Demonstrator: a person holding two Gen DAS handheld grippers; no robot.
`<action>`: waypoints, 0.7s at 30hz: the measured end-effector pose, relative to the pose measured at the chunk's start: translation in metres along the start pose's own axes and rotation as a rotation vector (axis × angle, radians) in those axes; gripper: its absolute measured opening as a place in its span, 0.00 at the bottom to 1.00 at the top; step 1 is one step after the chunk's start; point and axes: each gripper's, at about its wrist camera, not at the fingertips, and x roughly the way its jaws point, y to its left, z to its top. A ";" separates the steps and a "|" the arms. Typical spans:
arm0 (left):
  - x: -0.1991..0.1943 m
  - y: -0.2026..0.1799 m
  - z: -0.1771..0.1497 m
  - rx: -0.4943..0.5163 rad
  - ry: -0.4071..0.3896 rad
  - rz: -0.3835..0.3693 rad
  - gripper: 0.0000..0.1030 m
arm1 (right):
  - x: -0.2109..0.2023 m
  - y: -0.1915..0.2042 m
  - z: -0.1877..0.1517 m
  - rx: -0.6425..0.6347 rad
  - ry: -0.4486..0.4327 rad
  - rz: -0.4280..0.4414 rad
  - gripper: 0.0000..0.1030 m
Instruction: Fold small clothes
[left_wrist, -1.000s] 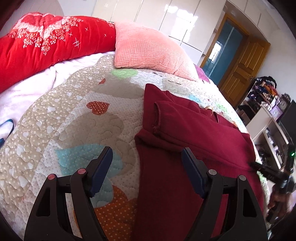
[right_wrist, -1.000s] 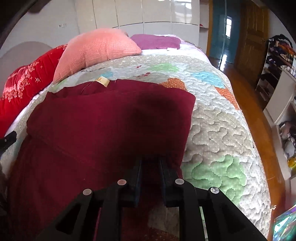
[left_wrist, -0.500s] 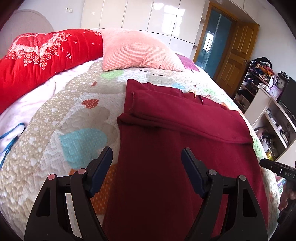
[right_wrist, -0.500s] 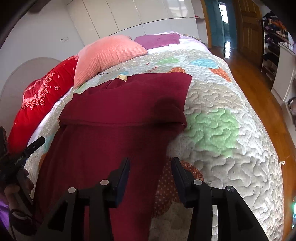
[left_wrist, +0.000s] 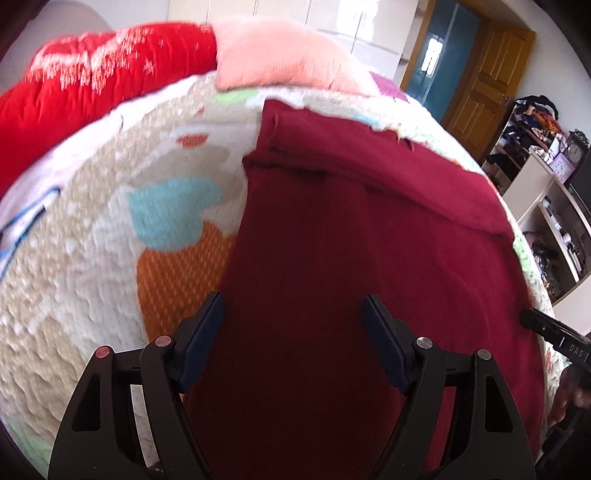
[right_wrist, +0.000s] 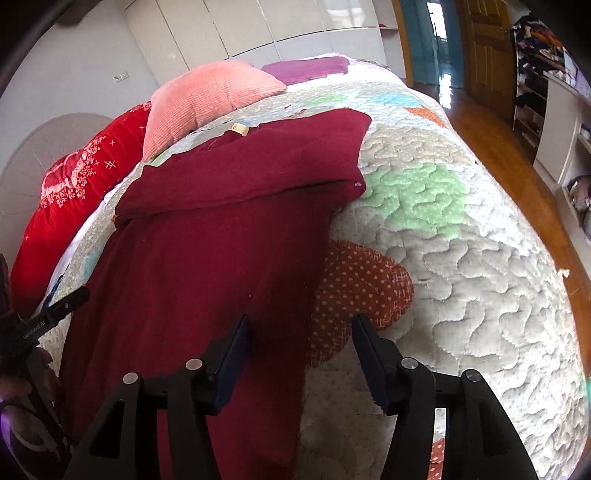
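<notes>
A dark red garment (left_wrist: 351, 240) lies flat on the quilted bed, its far end folded over into a band. It also shows in the right wrist view (right_wrist: 207, 240), with a tan label near the far edge. My left gripper (left_wrist: 293, 325) is open and empty, low over the garment's near left part. My right gripper (right_wrist: 301, 343) is open and empty, over the garment's near right edge. The right gripper's tip (left_wrist: 554, 332) shows at the right in the left wrist view; the left gripper's tip (right_wrist: 55, 310) shows at the left in the right wrist view.
The patchwork quilt (right_wrist: 461, 258) covers the bed. A pink pillow (right_wrist: 207, 99) and a red blanket (right_wrist: 70, 184) lie at the head. A purple cloth (right_wrist: 306, 68) lies beyond. Wooden floor (right_wrist: 498, 147), shelves (left_wrist: 546, 206) and a door (left_wrist: 480, 74) are to the right.
My right gripper opened and let go of the garment's fold, then drew back toward the near edge. My left gripper moved right and down over the garment, still open.
</notes>
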 end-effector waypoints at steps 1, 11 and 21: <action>0.002 0.001 -0.003 -0.004 0.003 -0.003 0.75 | 0.000 0.003 -0.001 -0.026 -0.012 -0.005 0.54; -0.002 -0.001 -0.019 0.010 -0.003 -0.011 0.75 | -0.006 -0.001 -0.004 -0.079 -0.025 -0.016 0.07; -0.005 -0.008 -0.024 0.098 0.037 0.015 0.77 | -0.044 -0.006 -0.022 -0.020 -0.026 0.157 0.46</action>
